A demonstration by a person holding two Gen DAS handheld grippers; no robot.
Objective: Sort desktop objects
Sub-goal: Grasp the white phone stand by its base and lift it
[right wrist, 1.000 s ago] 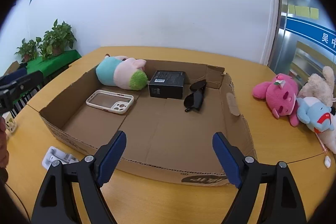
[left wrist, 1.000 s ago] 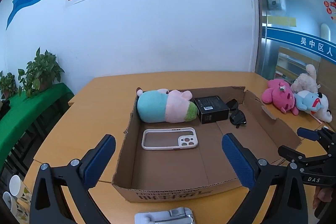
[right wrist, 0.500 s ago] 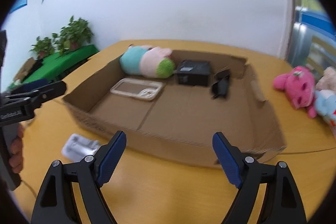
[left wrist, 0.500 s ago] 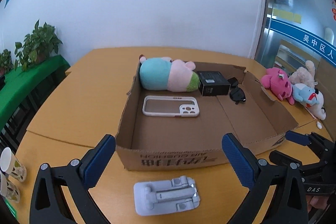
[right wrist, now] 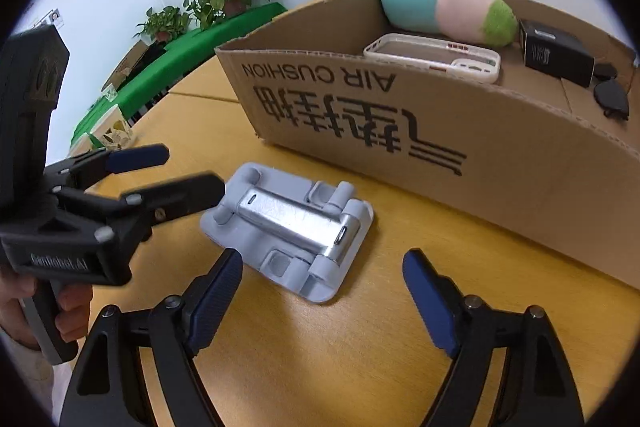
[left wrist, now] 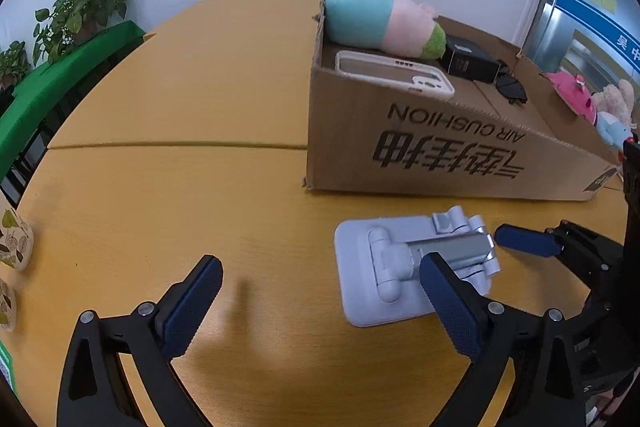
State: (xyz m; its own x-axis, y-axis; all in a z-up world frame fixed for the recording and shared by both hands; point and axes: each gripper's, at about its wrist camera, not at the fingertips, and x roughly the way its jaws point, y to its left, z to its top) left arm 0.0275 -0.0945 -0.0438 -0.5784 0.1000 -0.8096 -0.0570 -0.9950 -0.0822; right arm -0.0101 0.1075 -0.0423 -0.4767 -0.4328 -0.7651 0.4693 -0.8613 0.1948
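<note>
Folded grey plastic phone stand (right wrist: 289, 231) with silver metal bar, flat on wooden table (left wrist: 168, 155).
Left gripper (left wrist: 320, 301) and right gripper (right wrist: 324, 293) fingers both apart, holding nothing.

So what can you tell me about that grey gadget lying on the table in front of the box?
The folding stand looks like pale grey plastic: a flat rounded base with a shiny metal arm folded down along it between chunky hinges. It lies flat on the wooden table, just outside the cardboard box, apart from its wall. Both grippers, left and right, hang open near it; neither visibly grips it.
</note>
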